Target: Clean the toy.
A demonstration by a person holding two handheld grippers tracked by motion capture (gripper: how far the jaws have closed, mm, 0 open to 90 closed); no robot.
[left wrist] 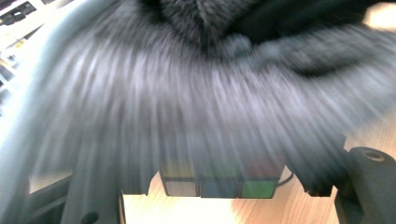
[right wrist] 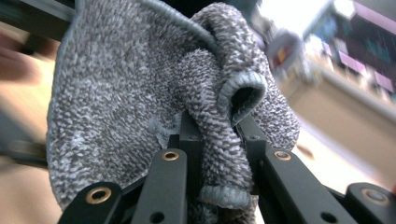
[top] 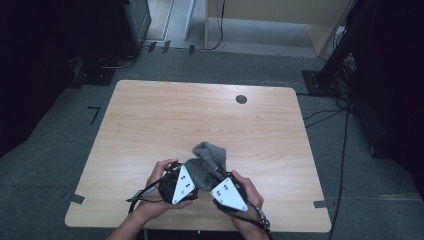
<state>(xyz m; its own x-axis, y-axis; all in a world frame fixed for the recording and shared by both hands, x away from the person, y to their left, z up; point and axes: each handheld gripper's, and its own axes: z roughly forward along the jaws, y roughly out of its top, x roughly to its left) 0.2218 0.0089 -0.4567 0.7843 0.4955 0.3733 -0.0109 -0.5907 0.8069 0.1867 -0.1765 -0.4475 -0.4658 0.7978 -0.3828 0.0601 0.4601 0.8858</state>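
The right gripper (right wrist: 219, 140) pinches a fold of the gray cloth (right wrist: 140, 93) tight between its two black jaws, and the rest of the cloth bunches up past them. The left gripper (top: 186, 172) is closed on the same cloth from the other side. The cloth hangs between both grippers, just above the near edge of the wooden table (top: 165, 115).
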